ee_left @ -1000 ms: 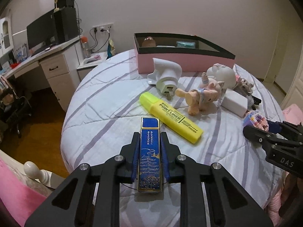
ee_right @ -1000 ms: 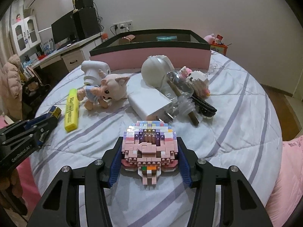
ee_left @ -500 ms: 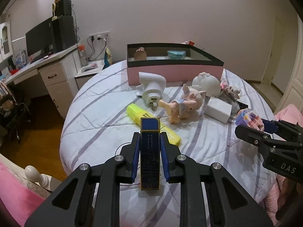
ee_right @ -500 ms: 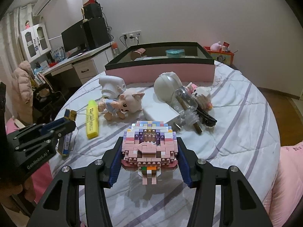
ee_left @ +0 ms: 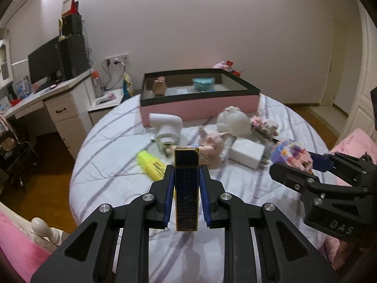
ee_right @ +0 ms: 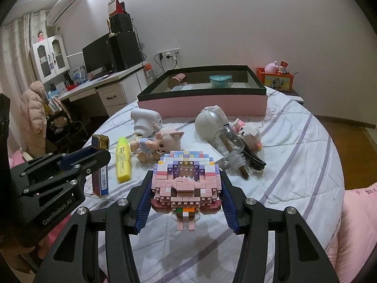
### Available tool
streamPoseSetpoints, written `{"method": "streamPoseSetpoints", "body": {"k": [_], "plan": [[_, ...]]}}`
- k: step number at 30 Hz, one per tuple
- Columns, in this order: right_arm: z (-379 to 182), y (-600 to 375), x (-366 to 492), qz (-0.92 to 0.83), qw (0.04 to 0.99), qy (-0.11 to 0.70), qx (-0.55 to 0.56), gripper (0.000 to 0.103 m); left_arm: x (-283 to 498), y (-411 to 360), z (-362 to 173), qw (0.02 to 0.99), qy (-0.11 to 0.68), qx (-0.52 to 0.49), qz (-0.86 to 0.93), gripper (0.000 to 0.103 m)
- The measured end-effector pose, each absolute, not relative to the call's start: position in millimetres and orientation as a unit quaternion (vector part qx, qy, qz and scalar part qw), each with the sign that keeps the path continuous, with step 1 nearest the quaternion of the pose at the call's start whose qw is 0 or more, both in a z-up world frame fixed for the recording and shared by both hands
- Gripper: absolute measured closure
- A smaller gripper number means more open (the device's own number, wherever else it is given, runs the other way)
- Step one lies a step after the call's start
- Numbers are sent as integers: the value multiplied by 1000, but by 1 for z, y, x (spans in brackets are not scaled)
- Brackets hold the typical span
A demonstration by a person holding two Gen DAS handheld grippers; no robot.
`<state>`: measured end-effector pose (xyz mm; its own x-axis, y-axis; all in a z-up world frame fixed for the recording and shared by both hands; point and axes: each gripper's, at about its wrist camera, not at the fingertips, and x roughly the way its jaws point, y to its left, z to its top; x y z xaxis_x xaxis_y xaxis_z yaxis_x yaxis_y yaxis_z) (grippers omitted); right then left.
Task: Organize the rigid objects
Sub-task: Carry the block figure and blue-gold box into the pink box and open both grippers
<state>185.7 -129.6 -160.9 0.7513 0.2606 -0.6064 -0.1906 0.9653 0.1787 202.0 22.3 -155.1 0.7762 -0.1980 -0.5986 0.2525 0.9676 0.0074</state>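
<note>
My left gripper (ee_left: 186, 172) is shut on a flat blue and gold box (ee_left: 186, 188) and holds it above the bed; box and gripper also show in the right wrist view (ee_right: 100, 165). My right gripper (ee_right: 186, 179) is shut on a pink and purple block-built figure (ee_right: 186, 179), held above the bed; it shows in the left wrist view (ee_left: 294, 154). A pink tray with a black rim (ee_left: 200, 103) stands at the far side of the bed, holding a teal bowl (ee_left: 203, 84) and a small pink thing (ee_left: 159, 87).
On the striped bedspread (ee_right: 294, 146) lie a yellow highlighter (ee_right: 123, 159), a pig doll (ee_right: 162, 143), a white plug adapter (ee_right: 146, 122), a white charger block (ee_left: 247, 153), a white dome (ee_right: 211, 122) and a clear bottle (ee_right: 232, 141). A desk (ee_left: 47, 108) stands left.
Both grippers have risen well above the bed with their loads and pulled back; the blue box now stands tilted up, and more of the room shows.
</note>
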Motion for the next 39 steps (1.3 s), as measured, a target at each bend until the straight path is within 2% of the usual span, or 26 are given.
{"method": "streamPoseSetpoints", "body": {"k": [6,20,39], "plan": [[-153,-136,184,118,939,318,59,49,198,12,-136,948,289,52,-121,82],[-89,-142,179,118,966,225,46,49,202,-9,-76,970,209,61,-111,82],[-26,-143,233,95,986,135,13,49,267,-23,-23,984,127,84,-88,82]]}}
